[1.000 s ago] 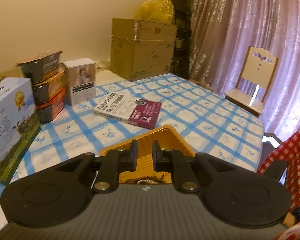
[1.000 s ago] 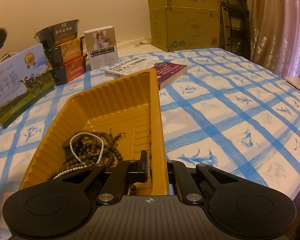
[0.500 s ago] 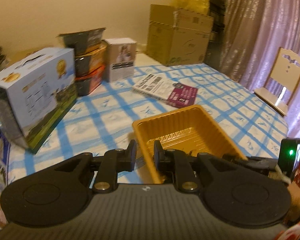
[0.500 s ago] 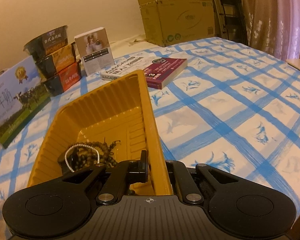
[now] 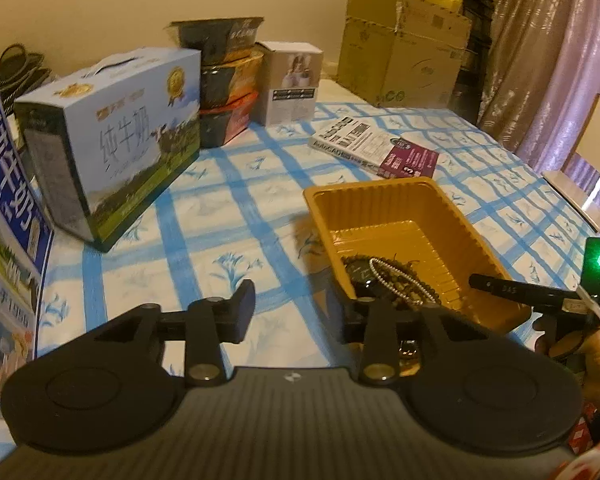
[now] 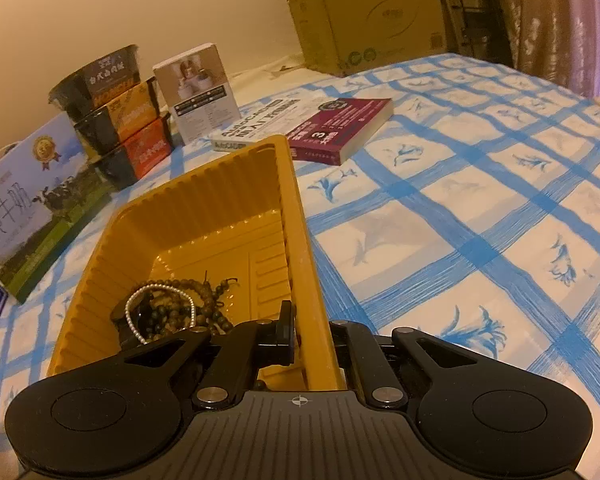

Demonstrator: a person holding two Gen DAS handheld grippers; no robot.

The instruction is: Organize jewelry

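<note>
Jaws on my left gripper (image 5: 296,312) are opening, nothing between them — my right gripper (image 6: 314,334) clamps the yellow tray (image 6: 300,240) wall, beads (image 6: 172,304) inside.

tray (image 6: 300,240): on table (image 6: 480,220) | bracelets (image 6: 168,308): in tray, near end | book (image 6: 340,128): behind tray | stacked bowls (image 6: 112,112): behind-left | milk carton (image 6: 28,208): left of tray

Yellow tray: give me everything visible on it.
The yellow tray is a rectangular, thin plastic-looking tub with ribbed walls and a flat rim, upright on the blue-checked tablecloth. A tangle of brown bead strands, a pearl-like bracelet and a dark watch lies in it. The right gripper is shut on its right wall. The left gripper, jaws opening, is at its near left corner, holding nothing.
</note>
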